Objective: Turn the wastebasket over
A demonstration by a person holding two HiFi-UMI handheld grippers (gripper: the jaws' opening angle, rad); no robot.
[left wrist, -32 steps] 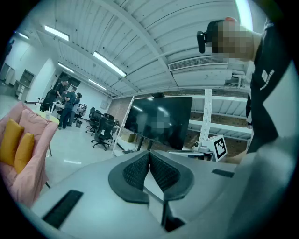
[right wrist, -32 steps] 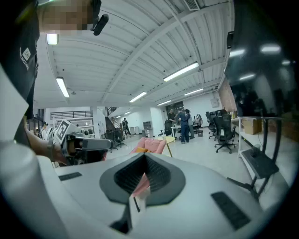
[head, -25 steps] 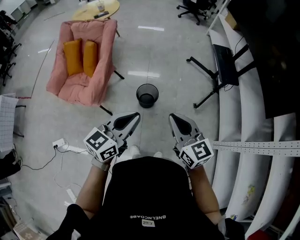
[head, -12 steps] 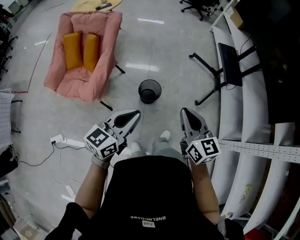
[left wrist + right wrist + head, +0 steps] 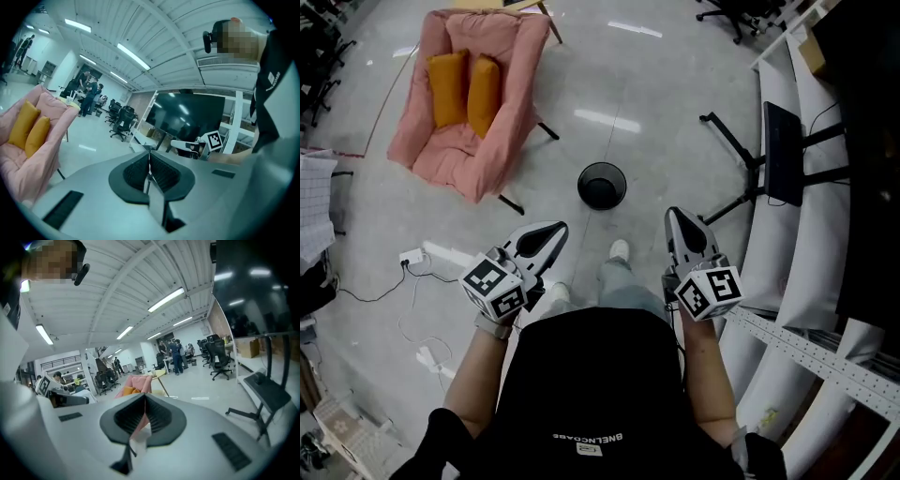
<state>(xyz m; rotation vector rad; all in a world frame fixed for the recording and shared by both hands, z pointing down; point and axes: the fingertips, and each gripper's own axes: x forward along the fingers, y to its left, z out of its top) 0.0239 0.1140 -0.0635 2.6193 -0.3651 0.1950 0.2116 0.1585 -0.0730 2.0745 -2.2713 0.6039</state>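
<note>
Big open-plan office or lab hall. Polished grey floor catches glare of ceiling strip lights under white ribbed ceiling. Black swivel office chairs stand in clusters far back. Large dark screen by white shelving. Group of people stands at distant table. Lounge corner: pink armchair, orange cushions. Power strip and loose cables on floor.

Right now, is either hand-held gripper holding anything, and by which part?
Nothing is held: the left hand-held gripper and right hand-held gripper are both shut and empty, short of the wastebasket.
</note>
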